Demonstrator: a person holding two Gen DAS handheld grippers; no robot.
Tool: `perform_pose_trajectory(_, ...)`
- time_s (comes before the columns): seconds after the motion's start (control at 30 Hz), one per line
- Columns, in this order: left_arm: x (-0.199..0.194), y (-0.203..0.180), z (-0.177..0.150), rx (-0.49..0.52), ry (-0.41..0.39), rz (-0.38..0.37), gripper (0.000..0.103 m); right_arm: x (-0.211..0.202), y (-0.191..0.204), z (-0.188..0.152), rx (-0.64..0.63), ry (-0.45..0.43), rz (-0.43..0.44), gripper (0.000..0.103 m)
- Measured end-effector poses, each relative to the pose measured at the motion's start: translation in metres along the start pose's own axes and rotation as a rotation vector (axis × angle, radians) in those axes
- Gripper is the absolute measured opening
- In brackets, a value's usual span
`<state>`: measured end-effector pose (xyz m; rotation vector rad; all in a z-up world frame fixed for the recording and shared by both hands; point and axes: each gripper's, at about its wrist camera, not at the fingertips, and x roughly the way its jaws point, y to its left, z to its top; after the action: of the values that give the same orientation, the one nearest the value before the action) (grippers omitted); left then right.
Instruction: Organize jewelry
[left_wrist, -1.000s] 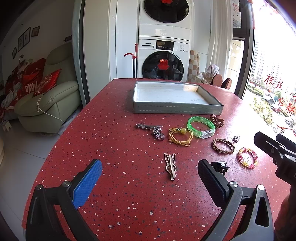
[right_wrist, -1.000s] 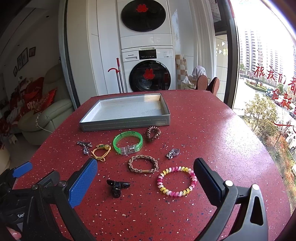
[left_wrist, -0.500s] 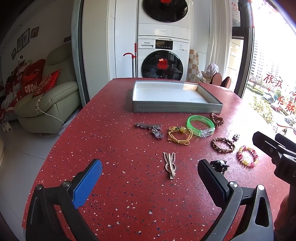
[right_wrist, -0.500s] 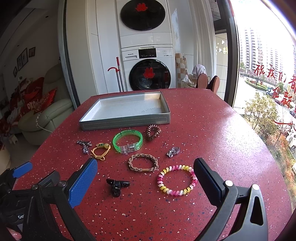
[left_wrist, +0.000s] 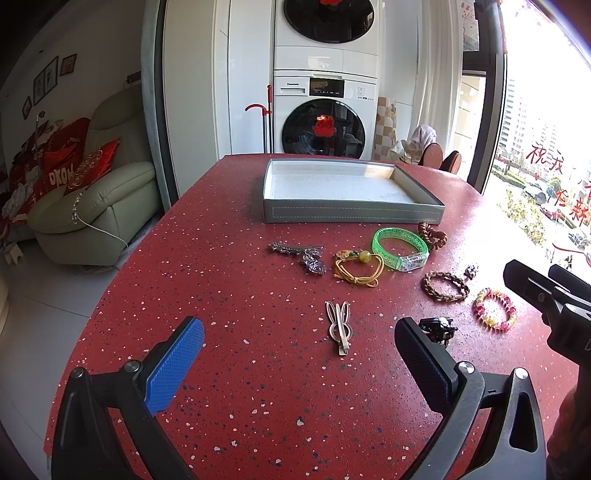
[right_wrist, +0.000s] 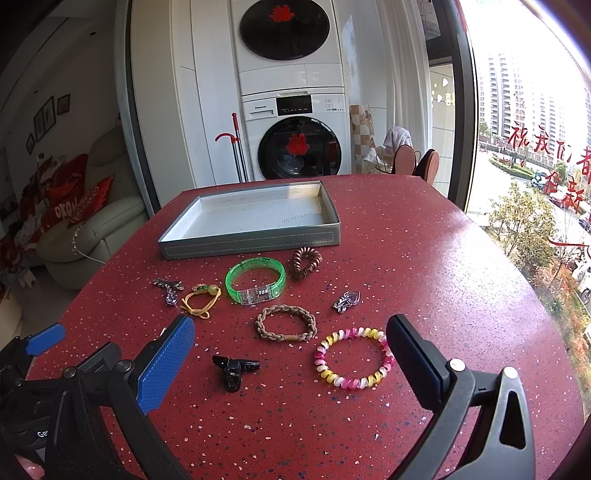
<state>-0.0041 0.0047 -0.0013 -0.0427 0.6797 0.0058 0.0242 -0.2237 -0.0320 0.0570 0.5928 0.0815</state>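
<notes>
An empty grey tray (left_wrist: 351, 214) (right_wrist: 251, 242) stands at the far side of the red table (left_wrist: 258, 387). In front of it lie a green bangle (left_wrist: 400, 245) (right_wrist: 255, 280), a yellow cord bracelet (left_wrist: 357, 266), a silver brooch (left_wrist: 303, 254), a brown coil tie (right_wrist: 306, 261), a braided bracelet (right_wrist: 286, 323), a pink-yellow coil bracelet (right_wrist: 352, 357), a black claw clip (right_wrist: 234, 369), a silver charm (right_wrist: 346, 301) and a rabbit hair clip (left_wrist: 339, 325). My left gripper (left_wrist: 299, 362) is open, just short of the rabbit clip. My right gripper (right_wrist: 290, 354) is open above the black clip and coil bracelet.
The table's left edge (left_wrist: 110, 280) drops to a white floor with a sofa (left_wrist: 96, 206). A washer-dryer stack (left_wrist: 325, 110) stands behind the table. A window is on the right. The right gripper shows at the right edge of the left wrist view (left_wrist: 546, 291).
Both grippers have crept slightly forward toward the jewelry. They stay open and nothing on the table has moved.
</notes>
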Motion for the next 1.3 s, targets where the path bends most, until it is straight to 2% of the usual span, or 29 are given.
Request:
perform_pose_trajectory(0.4,0.001,-0.001,-0.001,0.002,0.004,-0.002,0.103,0.001,-0.001,-0.002,0.007,0.006,0.001,0.103)
perform_pose_trajectory(0.6,0.013,-0.001,-0.002,0.018,0.058,-0.01,0.103,0.005,-0.01,-0.002,0.02,0.032,-0.016,0.103)
perform_pose_trajectory(0.97,0.05,0.002,0.012,0.034,0.195,-0.068,0.103,0.041,-0.055,-0.005,0.055,0.253,-0.16,0.103)
perform_pose_trajectory(1.1,0.064,-0.006,0.016,0.052,0.235,-0.081,0.103,0.051,-0.071,-0.007,0.061,0.307,-0.186,0.103)
perform_pose_trajectory(1.13,0.066,-0.008,0.016,0.057,0.243,-0.084,0.103,0.054,-0.073,-0.007,0.059,0.32,-0.187,0.102)
perform_pose_trajectory(1.23,0.073,-0.017,0.016,0.08,0.267,-0.102,0.103,0.063,-0.075,-0.011,0.057,0.368,-0.186,0.09)
perform_pose_trajectory(1.3,0.077,-0.022,0.016,0.094,0.283,-0.103,0.103,0.069,-0.076,-0.014,0.057,0.395,-0.175,0.079)
